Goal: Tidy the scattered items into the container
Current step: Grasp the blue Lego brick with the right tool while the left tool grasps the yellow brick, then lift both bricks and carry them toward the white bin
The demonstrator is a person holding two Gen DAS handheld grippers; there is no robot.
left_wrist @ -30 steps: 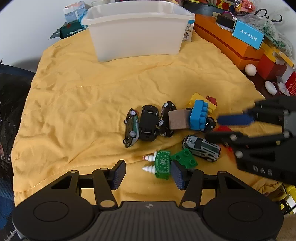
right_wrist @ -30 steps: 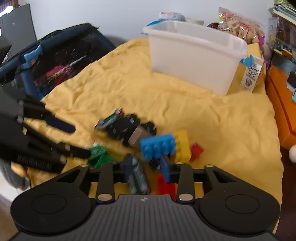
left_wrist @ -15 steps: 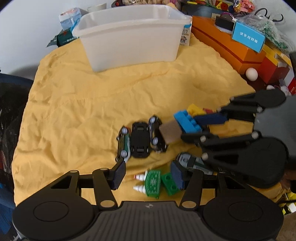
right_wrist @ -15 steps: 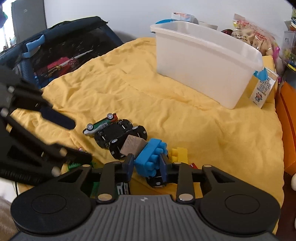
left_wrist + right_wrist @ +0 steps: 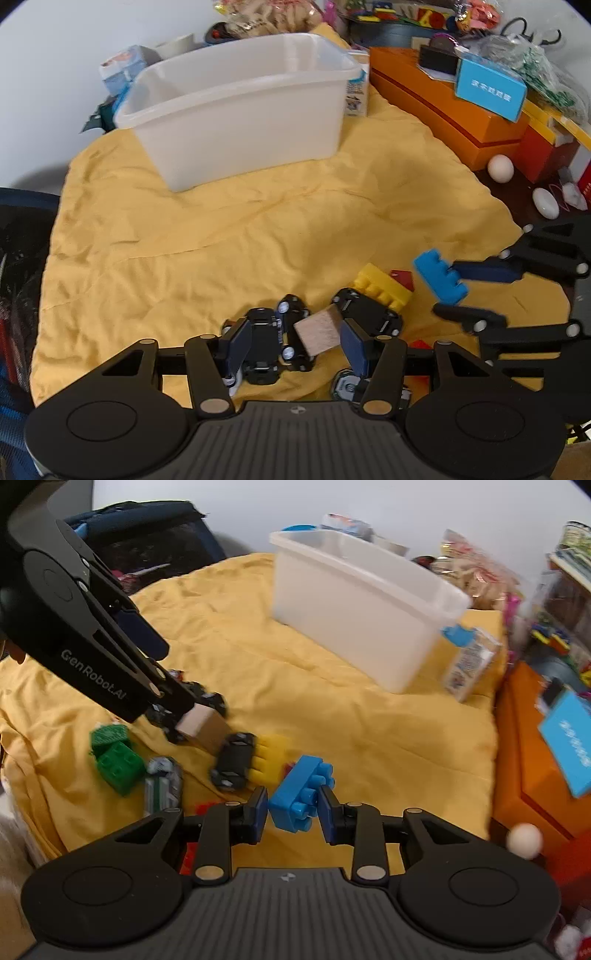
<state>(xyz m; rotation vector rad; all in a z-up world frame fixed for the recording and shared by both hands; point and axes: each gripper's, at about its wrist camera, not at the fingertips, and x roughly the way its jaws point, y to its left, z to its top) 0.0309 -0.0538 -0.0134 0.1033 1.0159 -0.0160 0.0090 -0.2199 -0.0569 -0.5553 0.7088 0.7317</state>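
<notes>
A white plastic bin [image 5: 243, 107] stands at the far side of the yellow cloth [image 5: 258, 229]; it also shows in the right wrist view [image 5: 362, 605]. My right gripper [image 5: 292, 808] is shut on a blue toy brick [image 5: 301, 797] and holds it above the cloth; the brick also shows in the left wrist view [image 5: 439, 275]. My left gripper [image 5: 297, 341] is open around black toy cars [image 5: 269, 339] and a wooden block [image 5: 319, 330]. A yellow brick [image 5: 382, 286], a green brick [image 5: 118, 762] and a silver car [image 5: 162, 786] lie nearby.
Orange boxes [image 5: 443, 107] with a blue card [image 5: 489, 88] line the right side, with white eggs [image 5: 500, 168] on the floor. A dark bag [image 5: 147, 542] lies at the left. A small carton [image 5: 469, 664] stands beside the bin.
My right gripper closed on the blue brick and lifted it off the pile. My left gripper moved forward from the green pieces to the black cars and wooden block.
</notes>
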